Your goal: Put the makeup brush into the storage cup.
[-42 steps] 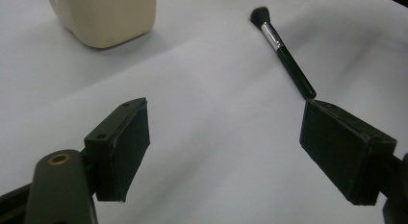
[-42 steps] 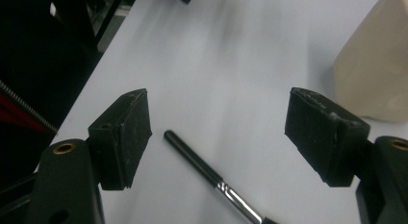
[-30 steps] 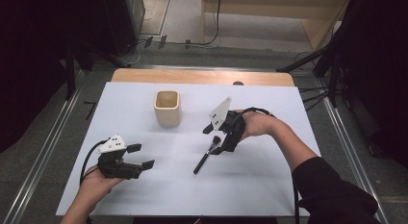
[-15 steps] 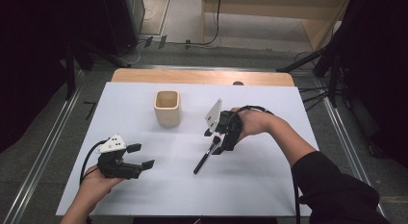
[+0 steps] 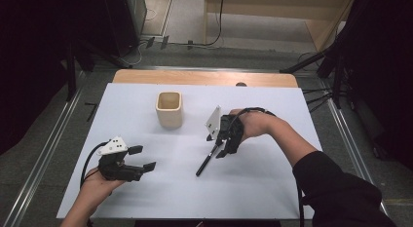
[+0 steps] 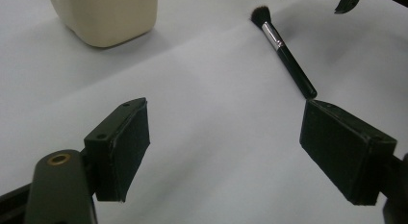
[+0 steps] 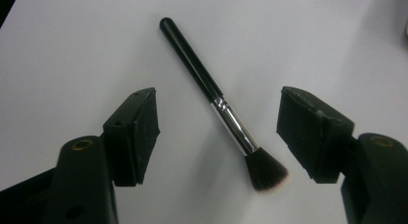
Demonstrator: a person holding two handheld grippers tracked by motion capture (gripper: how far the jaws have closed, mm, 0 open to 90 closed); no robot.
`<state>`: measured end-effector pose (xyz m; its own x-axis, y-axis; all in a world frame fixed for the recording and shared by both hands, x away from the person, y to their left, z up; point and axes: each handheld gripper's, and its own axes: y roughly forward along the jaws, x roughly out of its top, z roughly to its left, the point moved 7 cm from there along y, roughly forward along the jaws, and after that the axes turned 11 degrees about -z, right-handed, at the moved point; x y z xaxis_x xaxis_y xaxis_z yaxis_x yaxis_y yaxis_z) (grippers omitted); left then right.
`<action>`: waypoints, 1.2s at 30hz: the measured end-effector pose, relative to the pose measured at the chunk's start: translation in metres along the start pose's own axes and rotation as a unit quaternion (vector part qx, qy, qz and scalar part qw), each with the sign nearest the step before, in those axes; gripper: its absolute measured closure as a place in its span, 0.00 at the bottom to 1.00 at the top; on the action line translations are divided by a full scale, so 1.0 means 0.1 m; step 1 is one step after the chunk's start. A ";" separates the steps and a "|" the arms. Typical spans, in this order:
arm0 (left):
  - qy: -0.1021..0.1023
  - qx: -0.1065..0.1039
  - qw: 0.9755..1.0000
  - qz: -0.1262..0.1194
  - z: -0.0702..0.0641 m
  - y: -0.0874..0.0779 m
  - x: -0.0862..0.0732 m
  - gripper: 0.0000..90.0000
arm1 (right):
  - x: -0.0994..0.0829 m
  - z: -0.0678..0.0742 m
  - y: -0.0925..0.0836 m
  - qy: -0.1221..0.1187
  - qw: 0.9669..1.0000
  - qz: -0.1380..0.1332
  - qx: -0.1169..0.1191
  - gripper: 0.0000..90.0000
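A black makeup brush (image 5: 205, 162) with a silver ferrule lies flat on the white table (image 5: 272, 188). My right gripper (image 5: 217, 147) hangs over its bristle end. In the right gripper view the brush (image 7: 207, 92) lies between the two pads without touching either; the gripper (image 7: 219, 125) is open and its jaws have just been closing. My left gripper (image 5: 145, 157) rests open near the front left, with nothing between its jaws (image 6: 223, 147). From there the brush (image 6: 285, 56) shows farther off.
A cream cup (image 5: 169, 110) stands upright at the back centre of the table, and appears as the cup (image 6: 108, 15) at the top left of the left gripper view. A wooden strip (image 5: 195, 77) runs along the far edge. Dark floor and metal rails surround the table.
The right gripper has tilted slightly and settled lower over the brush's bristle end. The left gripper and the brush have not moved.
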<state>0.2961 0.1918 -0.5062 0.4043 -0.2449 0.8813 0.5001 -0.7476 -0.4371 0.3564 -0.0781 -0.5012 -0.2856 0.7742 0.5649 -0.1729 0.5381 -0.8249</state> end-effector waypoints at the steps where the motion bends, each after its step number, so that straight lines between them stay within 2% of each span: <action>1: 0.000 -0.001 1.000 0.000 0.00 0.00 0.00 0.21 | 0.00 0.00 0.01 0.000 1.000 -0.001 0.004 0.37; 4: -0.002 0.000 1.000 0.001 0.01 0.00 -0.01 0.21 | -0.01 -0.04 0.03 -0.006 1.000 -0.002 0.008 0.37; 7: -0.003 0.001 1.000 0.002 0.02 0.00 -0.01 0.21 | -0.03 -0.05 0.06 -0.006 1.000 0.010 0.014 0.36; 12: -0.003 0.000 1.000 0.002 0.02 0.00 -0.01 0.20 | -0.02 -0.07 0.11 -0.023 0.999 0.021 0.023 0.36; 15: -0.003 0.000 1.000 0.003 0.02 0.00 -0.01 0.21 | -0.03 -0.09 0.13 -0.036 0.998 0.038 0.021 0.36; 20: -0.003 -0.001 1.000 0.002 0.01 0.01 -0.01 0.21 | -0.06 -0.09 0.16 -0.039 0.998 0.049 0.021 0.37; 27: -0.001 -0.003 1.000 0.002 0.00 0.02 -0.01 0.21 | -0.05 -0.09 0.24 -0.059 0.995 0.073 0.017 0.36; 33: -0.002 -0.005 1.000 0.001 0.01 0.02 -0.01 0.21 | -0.12 -0.13 0.26 -0.044 0.994 0.097 0.001 0.35; 34: -0.001 -0.006 1.000 0.002 0.01 0.02 0.00 0.21 | -0.12 -0.15 0.27 -0.049 0.994 0.094 -0.001 0.37; 36: -0.002 -0.005 1.000 -0.001 0.01 0.02 0.00 0.21 | -0.13 -0.13 0.28 -0.050 0.994 0.102 0.006 0.39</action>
<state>0.2975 0.1908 -0.5072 0.4055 -0.2406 0.8819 0.4933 -0.7546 -0.4327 0.3676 -0.0694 -0.5312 -0.4074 0.8294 0.3823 -0.1137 0.3693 -0.9223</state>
